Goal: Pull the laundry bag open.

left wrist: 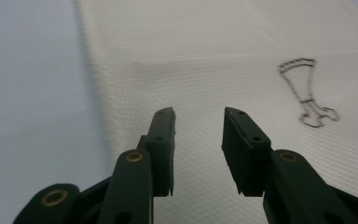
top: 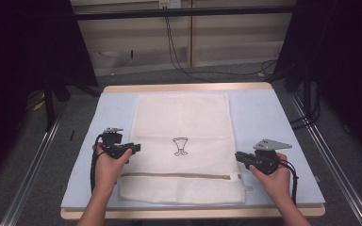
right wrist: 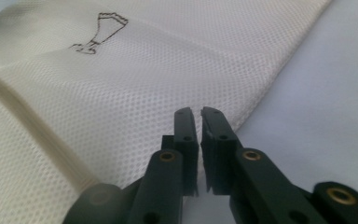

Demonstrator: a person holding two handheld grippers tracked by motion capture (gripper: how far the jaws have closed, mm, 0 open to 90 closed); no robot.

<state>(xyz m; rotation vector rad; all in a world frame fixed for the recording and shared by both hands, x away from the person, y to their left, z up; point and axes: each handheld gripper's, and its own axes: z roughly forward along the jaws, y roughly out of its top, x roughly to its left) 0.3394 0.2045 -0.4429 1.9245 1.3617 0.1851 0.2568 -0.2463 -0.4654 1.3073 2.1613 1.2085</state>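
Note:
A white mesh laundry bag point(top: 181, 117) lies flat on a pale blue mat point(top: 259, 117), with a small dark outline print point(top: 180, 146) at its middle and a beige zipper point(top: 174, 176) across its near end. My left gripper point(top: 134, 148) hovers at the bag's left edge. In the left gripper view the left gripper point(left wrist: 199, 112) is open over the mesh point(left wrist: 214, 56), with nothing between its jaws. My right gripper point(top: 238, 156) is at the bag's right edge. In the right gripper view the right gripper point(right wrist: 196, 112) is shut, its tips at the mesh edge point(right wrist: 144, 84), and no fabric shows between them.
The mat covers a wooden table point(top: 188, 87) whose rim shows at the far and near sides. Bare mat lies to the left and right of the bag. Black cables point(top: 179, 56) run over the floor behind the table, and dark stands flank it.

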